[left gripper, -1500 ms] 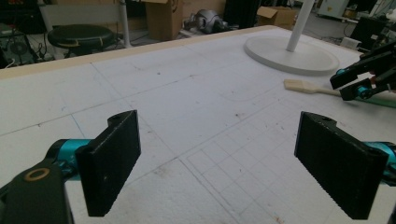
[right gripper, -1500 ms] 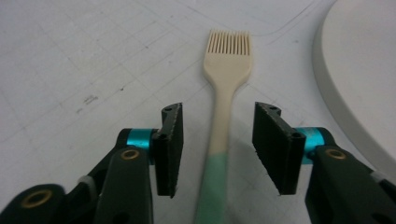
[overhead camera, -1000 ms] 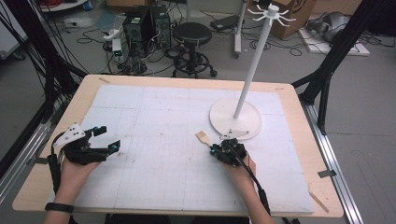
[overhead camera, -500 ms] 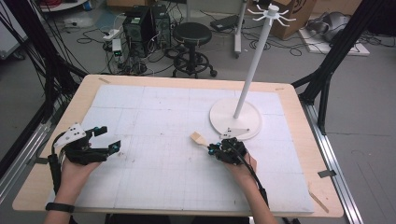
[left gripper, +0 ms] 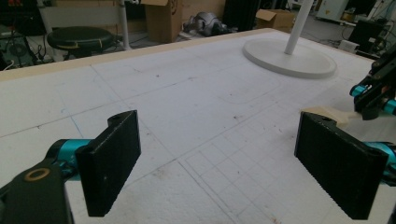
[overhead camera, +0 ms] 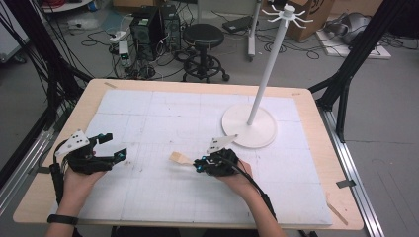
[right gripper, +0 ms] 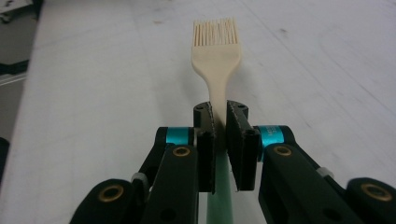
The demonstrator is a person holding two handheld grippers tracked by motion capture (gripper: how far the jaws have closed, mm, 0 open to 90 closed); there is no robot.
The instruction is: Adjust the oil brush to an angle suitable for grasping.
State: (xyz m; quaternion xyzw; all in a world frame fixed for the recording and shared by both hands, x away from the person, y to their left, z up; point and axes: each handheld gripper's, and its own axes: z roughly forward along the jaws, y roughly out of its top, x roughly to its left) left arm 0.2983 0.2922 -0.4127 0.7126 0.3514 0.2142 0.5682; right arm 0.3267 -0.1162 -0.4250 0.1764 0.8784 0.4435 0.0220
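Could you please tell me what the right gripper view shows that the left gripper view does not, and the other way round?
The right gripper view alone shows the right gripper shut on the handle of the pastry brush, its bristles pointing away and a green part of the handle below the jaws. The left gripper view alone shows the left gripper open with nothing between its jaws, the white stand on its round base, and a black stool. Both show the brush and the white gridded mat.
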